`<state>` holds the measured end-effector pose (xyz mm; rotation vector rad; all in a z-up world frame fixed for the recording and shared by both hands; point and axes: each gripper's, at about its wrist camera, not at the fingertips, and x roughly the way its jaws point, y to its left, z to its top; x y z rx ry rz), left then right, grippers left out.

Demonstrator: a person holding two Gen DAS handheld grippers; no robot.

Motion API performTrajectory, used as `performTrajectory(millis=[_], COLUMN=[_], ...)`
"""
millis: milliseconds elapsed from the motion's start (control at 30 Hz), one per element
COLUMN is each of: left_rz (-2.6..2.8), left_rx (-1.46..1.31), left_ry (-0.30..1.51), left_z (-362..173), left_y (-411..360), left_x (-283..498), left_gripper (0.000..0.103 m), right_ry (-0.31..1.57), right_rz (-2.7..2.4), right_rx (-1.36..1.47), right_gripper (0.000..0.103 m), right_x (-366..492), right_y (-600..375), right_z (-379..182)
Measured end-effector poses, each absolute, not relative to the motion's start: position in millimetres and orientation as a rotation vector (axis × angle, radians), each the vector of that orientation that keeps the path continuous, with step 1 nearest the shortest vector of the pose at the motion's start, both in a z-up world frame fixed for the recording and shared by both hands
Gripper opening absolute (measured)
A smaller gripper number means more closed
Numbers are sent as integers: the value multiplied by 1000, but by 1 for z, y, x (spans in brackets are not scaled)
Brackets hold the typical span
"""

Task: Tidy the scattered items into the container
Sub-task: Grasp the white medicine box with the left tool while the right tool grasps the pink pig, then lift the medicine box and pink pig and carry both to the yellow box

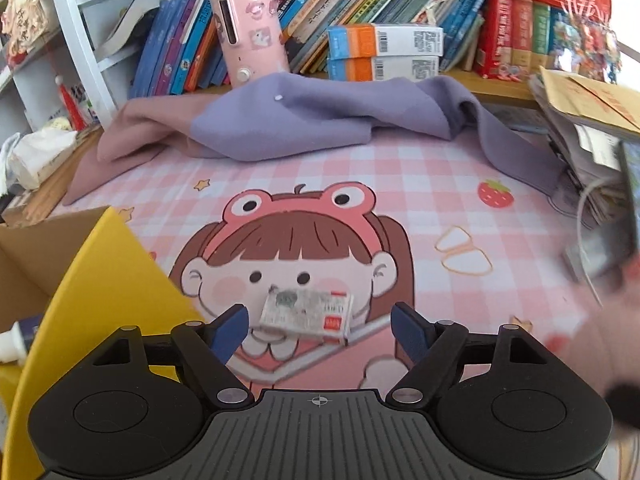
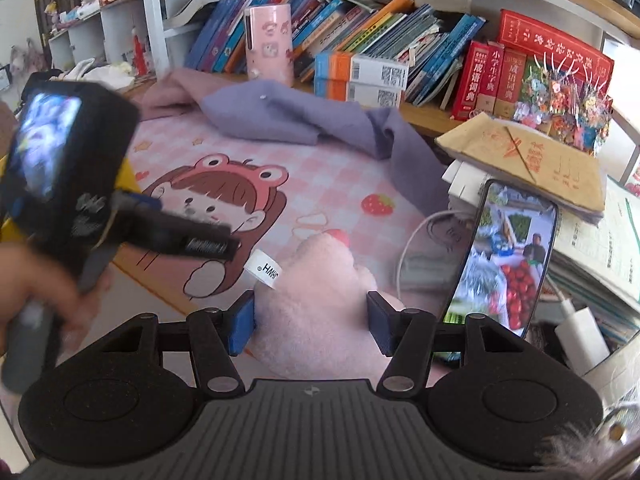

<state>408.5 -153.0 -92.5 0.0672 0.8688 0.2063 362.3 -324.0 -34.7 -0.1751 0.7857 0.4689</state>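
A small printed eraser lies flat on the pink cartoon desk mat. It sits just ahead of my left gripper, between the open blue pads, which do not touch it. A yellow cardboard box stands open at the left, with a white tube inside. My right gripper is shut on a pink plush toy with a white label; both pads press its sides. A person's hand holds the left gripper's handle at the left edge of the right wrist view.
A purple and pink cloth lies bunched at the back of the mat. Behind it a shelf holds books and a pink cylinder. At the right are a paper stack, a propped phone and a white charger cable.
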Motion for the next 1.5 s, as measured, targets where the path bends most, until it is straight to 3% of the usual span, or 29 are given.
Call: performTrajectory(millis=[367, 500, 533, 633, 767, 933, 1133, 1500], left_rz=[199, 190, 183, 166, 158, 130, 75, 45], left_rx=[6, -43, -56, -55, -50, -84, -103, -112], left_ry=[898, 893, 895, 903, 913, 914, 866, 829], left_z=[-111, -112, -112, -109, -108, -101, -78, -47], left_y=[-139, -136, -135, -137, -139, -140, -147, -145], left_x=[425, 425, 424, 423, 421, 412, 391, 354], left_gripper=[81, 76, 71, 56, 54, 53, 53, 53], right_ry=[786, 777, 775, 799, 842, 877, 901, 899], right_rz=[477, 467, 459, 472, 484, 461, 438, 442], right_rx=[-189, -200, -204, -201, -181, -167, -196, -310], right_gripper=[59, 74, 80, 85, 87, 98, 103, 102], right_x=[357, 357, 358, 360, 365, 371, 377, 379], right_y=[-320, -318, -318, -318, -315, -314, -309, -299], right_z=[-43, -44, -45, -48, -55, -63, -74, -88])
